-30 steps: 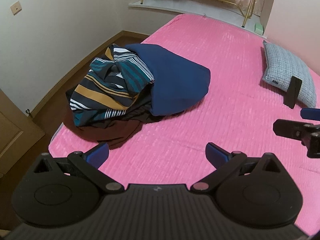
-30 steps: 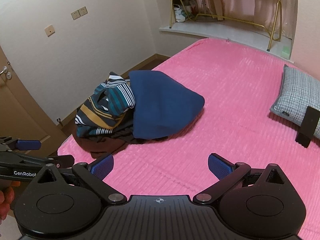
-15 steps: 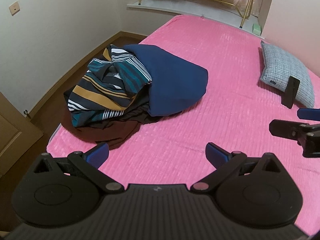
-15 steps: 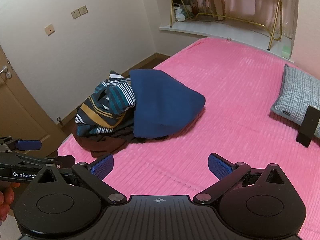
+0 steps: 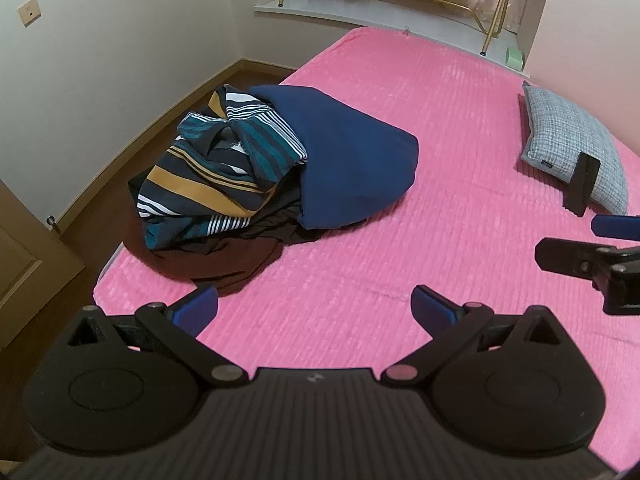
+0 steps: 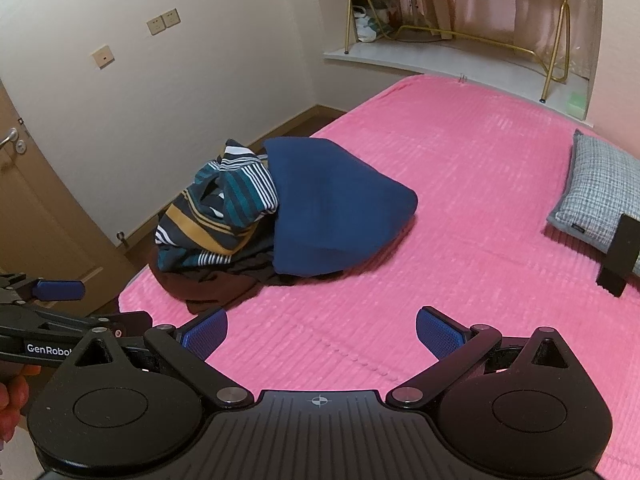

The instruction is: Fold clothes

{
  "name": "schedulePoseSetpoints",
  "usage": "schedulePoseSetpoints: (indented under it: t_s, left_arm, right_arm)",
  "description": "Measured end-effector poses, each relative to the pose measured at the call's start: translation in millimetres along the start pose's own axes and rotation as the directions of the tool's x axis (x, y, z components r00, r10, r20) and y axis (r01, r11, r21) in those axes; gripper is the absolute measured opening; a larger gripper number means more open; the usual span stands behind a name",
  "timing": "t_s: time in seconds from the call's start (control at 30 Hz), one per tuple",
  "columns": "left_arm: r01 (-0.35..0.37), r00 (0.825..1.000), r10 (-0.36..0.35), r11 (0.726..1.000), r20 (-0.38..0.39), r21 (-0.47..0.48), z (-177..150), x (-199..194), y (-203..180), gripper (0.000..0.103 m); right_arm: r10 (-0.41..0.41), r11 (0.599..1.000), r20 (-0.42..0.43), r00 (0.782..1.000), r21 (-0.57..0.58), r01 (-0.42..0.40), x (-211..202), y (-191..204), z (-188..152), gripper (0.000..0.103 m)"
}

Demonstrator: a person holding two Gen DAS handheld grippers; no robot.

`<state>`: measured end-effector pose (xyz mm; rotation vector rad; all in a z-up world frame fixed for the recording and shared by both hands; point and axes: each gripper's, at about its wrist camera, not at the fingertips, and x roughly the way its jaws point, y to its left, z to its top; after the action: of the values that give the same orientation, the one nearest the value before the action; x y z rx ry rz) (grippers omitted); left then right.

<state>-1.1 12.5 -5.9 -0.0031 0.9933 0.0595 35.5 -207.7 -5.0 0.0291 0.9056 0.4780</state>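
Observation:
A heap of clothes lies on the left part of the pink bed (image 5: 460, 128): a navy blue garment (image 5: 352, 164), a striped teal, black and mustard shirt (image 5: 216, 176) and a dark brown garment (image 5: 216, 260) underneath. The heap also shows in the right wrist view, with the navy garment (image 6: 332, 208) and the striped shirt (image 6: 216, 216). My left gripper (image 5: 315, 307) is open and empty, held above the bed's near edge, short of the heap. My right gripper (image 6: 322, 334) is open and empty, to the right of the left one.
A grey checked pillow (image 5: 572, 144) lies at the bed's right side with a black object (image 5: 582, 190) leaning on it. A wall and wooden floor (image 5: 132, 152) run along the left. A window ledge with a gold rack (image 6: 452, 36) is behind the bed. A door (image 6: 40, 216) stands at left.
Both grippers have drifted slightly; the view shifts a little toward the heap. Both stay open and empty. The clothes have not moved.

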Motion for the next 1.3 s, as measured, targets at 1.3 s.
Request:
schedulePoseSetpoints:
  t_s: [1.3]
  left_arm:
    - [-0.066, 0.998, 0.066, 0.997, -0.008, 0.045, -16, 2, -14, 0.101]
  right_arm:
    - [0.026, 0.999, -0.035, 0.999, 0.021, -0.025, 33, -52, -1, 0.103]
